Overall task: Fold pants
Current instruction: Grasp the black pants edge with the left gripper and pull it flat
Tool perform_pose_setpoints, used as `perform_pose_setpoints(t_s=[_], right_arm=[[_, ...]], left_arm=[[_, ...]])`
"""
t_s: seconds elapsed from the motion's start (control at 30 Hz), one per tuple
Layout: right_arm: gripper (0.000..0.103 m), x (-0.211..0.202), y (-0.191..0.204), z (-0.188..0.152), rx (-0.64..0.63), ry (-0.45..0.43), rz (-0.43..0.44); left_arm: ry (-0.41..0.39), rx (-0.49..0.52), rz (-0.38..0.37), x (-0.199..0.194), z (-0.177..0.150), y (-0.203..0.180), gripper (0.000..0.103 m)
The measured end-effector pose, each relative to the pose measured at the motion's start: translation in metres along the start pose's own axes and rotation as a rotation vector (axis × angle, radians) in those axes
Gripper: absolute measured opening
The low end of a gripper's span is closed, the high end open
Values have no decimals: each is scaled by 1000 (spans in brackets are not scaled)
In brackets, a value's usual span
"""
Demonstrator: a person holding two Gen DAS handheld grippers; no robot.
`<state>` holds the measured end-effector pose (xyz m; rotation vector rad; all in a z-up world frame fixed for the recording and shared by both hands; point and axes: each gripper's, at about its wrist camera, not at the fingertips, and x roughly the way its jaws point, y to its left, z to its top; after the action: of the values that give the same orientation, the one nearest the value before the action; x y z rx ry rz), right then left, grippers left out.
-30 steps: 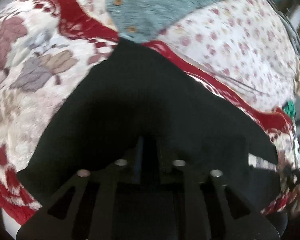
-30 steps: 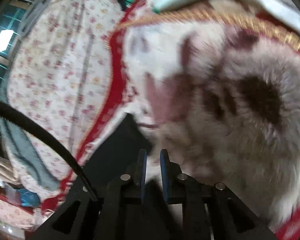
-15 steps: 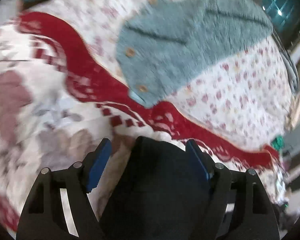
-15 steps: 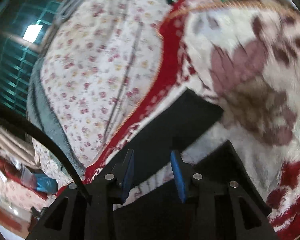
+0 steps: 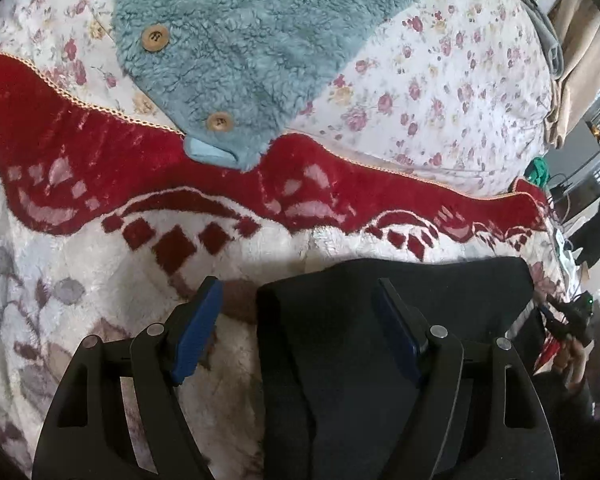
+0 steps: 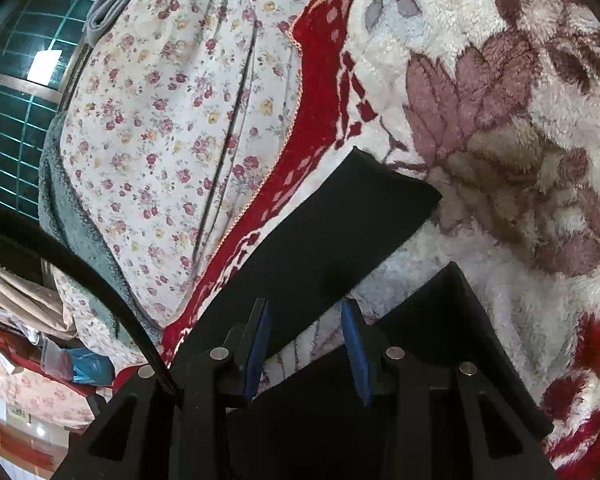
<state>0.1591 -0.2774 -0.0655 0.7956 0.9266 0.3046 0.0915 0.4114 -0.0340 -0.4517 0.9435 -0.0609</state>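
The black pants (image 5: 380, 320) lie folded on a plush flowered blanket (image 5: 80, 280). In the left wrist view their near left corner sits between the fingers of my left gripper (image 5: 298, 320). That gripper is wide open and neither blue pad touches the cloth. In the right wrist view one black panel of the pants (image 6: 332, 232) stretches away from my right gripper (image 6: 306, 336), and a second panel (image 6: 460, 340) lies under its right finger. The right jaws stand partly apart above the cloth edge and grip nothing.
A teal fleece garment (image 5: 260, 40) with wooden buttons lies beyond the blanket's red border (image 5: 100, 152) on a floral sheet (image 5: 440, 80). A black cable (image 6: 80, 272) crosses the right wrist view at the left. Clutter lies past the bed's edge (image 6: 40, 360).
My left gripper opened, let go of the black cloth and drew back across the bed, so the pants lie flat. My right gripper opened from nearly shut and shifted slightly.
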Motion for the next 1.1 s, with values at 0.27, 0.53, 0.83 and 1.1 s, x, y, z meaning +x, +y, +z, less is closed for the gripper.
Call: perform_pose_setpoints(t_s=[0.27, 0.53, 0.83, 1.1], right_arm=[[35, -2, 3, -1, -5, -4, -20], [35, -5, 2, -1, -2, -16, -32], [36, -25, 29, 62, -179, -13, -16], [41, 70, 44, 137, -444, 395, -285]], left_arm=[[36, 15, -31, 31, -10, 5, 75], [-8, 171, 0, 20, -13, -31, 14], [-111, 199, 60, -12, -19, -60, 13], [-141, 168, 135, -20, -23, -77, 13]])
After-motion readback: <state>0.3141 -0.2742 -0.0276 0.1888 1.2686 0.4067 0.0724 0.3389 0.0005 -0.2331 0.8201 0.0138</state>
